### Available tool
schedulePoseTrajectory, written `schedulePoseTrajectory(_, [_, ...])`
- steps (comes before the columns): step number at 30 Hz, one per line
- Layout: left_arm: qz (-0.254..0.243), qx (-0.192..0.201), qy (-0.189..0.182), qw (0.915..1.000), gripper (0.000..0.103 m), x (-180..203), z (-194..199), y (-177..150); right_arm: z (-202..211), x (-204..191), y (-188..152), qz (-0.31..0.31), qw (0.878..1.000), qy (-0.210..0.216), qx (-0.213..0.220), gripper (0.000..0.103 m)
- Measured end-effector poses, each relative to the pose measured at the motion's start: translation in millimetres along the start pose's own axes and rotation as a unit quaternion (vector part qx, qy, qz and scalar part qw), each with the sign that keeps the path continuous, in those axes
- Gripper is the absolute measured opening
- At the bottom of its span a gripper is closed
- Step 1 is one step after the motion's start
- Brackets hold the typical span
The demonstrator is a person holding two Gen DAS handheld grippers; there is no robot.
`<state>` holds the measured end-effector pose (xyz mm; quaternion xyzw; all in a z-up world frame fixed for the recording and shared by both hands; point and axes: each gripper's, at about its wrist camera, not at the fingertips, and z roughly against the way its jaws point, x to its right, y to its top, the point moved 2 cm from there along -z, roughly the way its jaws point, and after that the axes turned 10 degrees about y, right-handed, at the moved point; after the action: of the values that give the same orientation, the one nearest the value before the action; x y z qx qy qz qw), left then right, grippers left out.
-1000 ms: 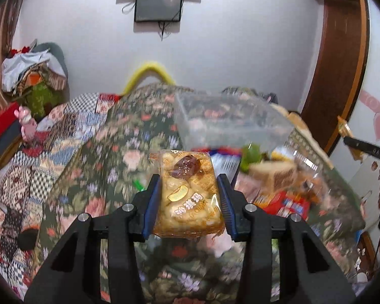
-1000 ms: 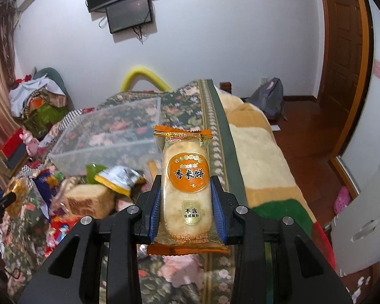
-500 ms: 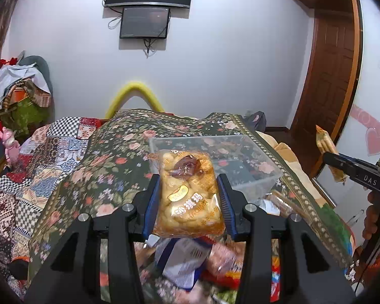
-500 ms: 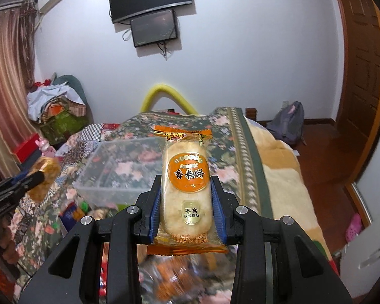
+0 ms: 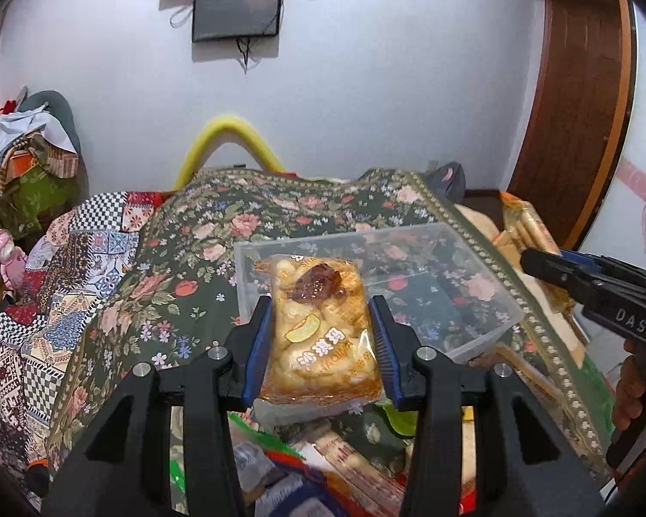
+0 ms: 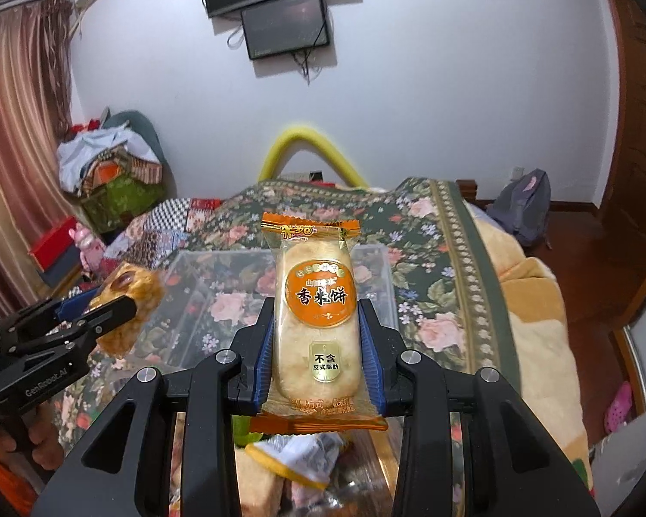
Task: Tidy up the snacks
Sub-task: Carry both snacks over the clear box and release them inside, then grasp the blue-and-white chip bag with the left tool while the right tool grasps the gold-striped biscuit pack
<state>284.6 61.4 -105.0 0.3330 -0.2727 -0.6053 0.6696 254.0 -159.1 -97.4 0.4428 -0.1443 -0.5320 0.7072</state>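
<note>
My left gripper (image 5: 321, 327) is shut on a clear-wrapped golden puffed snack block (image 5: 321, 323) with a dark date on top. It hangs above the near edge of a clear plastic bin (image 5: 486, 301) on the floral bedspread. My right gripper (image 6: 318, 327) is shut on an orange-labelled rice cracker packet (image 6: 318, 301), held upright over the same bin (image 6: 202, 293). The left gripper with its snack (image 6: 125, 301) shows at the left of the right wrist view. The right gripper (image 5: 551, 267) shows at the right of the left wrist view.
A pile of loose snack packets (image 5: 323, 465) lies on the bed below both grippers, also in the right wrist view (image 6: 297, 461). A yellow foam arch (image 5: 228, 146) stands at the bed's far end. Clothes (image 6: 107, 163) are piled at the left; a backpack (image 6: 521, 202) is on the floor.
Both grippers have risen from the snack pile and moved forward toward the clear bin, each still holding its packet. The bin now sits directly ahead and closer.
</note>
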Motion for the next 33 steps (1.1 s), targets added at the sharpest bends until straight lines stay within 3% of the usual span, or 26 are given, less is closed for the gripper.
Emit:
schedulePoseTrajectory(8, [0.02, -0.049, -0.02, 0.9984, 0.044, -2.9, -30.7, 4.9, -46.4, 4.2, -4.2, -0.015, 0.998, 0.014, -0.067, 0.032])
schedulePoseTrajectory(13, [0.002, -0.064, -0.013, 0.9979, 0.044, 1.2, -41.6, 4.2, -59.8, 4.6, -10.9, -0.004, 0.995, 0.008, -0.101, 0.033])
schedulePoseTrajectory(17, [0.002, -0.06, -0.014, 0.9981, 0.045, 1.8, -42.0, 6.6, -62.6, 2.1, -14.3, 0.0, 0.993, 0.008, -0.117, 0.036])
schedulePoseTrajectory(18, [-0.001, -0.057, -0.008, 0.9984, 0.045, 2.7, -40.6, 7.8, -63.5, 3.5, -13.2, 0.001, 0.993, 0.01, -0.119, 0.042])
schedulePoseTrajectory(21, [-0.006, -0.05, -0.01, 0.9987, 0.046, 2.6, -33.8, 9.8, -54.9, 0.7, -10.6, 0.01, 0.994, 0.008, -0.11, 0.052])
schedulePoseTrajectory(33, [-0.014, -0.005, -0.009, 0.9998, 0.061, -9.8, 28.9, -2.0, 6.4, 3.5, -2.3, 0.038, 0.997, -0.006, -0.063, 0.055])
